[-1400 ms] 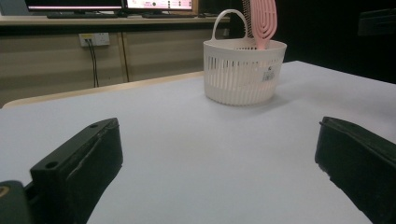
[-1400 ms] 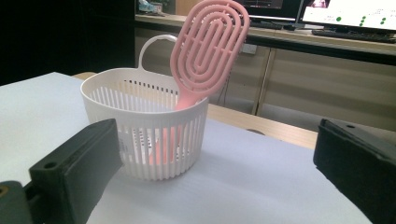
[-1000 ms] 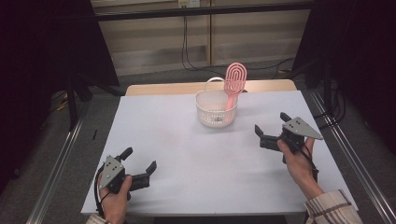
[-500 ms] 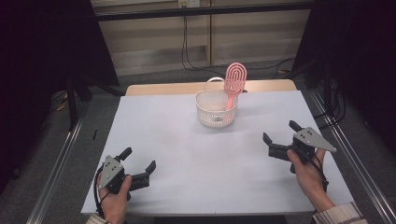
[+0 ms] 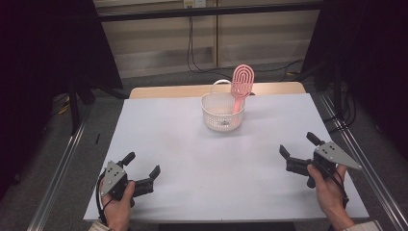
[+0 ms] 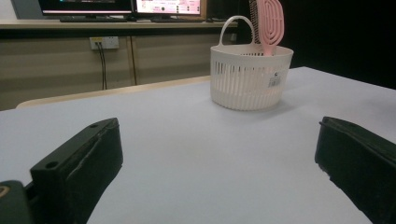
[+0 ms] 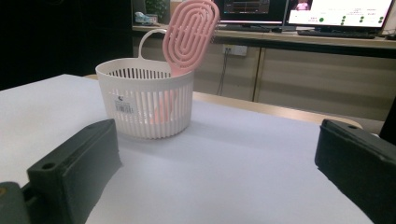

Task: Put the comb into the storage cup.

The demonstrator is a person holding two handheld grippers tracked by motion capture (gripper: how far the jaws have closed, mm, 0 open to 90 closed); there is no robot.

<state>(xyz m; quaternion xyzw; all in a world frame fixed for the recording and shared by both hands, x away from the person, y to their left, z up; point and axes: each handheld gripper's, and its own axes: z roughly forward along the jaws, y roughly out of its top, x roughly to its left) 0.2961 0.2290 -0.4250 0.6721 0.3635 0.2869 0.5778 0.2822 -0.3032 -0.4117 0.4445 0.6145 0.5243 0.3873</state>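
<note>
A white slotted basket (image 5: 223,113) with a loop handle stands at the back middle of the white table (image 5: 192,159). A pink hairbrush (image 5: 241,84) stands in it, head up, leaning on the right rim. The left gripper view has the basket (image 6: 250,77) and brush (image 6: 270,22) ahead; the right gripper view shows the basket (image 7: 149,103) and brush (image 7: 191,35) closer. My left gripper (image 5: 142,166) rests open at the front left corner, empty. Near the front right edge my right gripper (image 5: 298,147) is open and empty, well apart from the basket.
A wooden tabletop strip (image 5: 163,91) shows behind the white surface. Metal rails (image 5: 57,178) run along both sides of the table. Cables (image 5: 192,53) hang by the back wall. Monitors (image 7: 336,11) sit on a counter in the right gripper view.
My right gripper has drawn back from near the basket toward the front right edge of the table, staying open. The left gripper, basket and brush have not moved.
</note>
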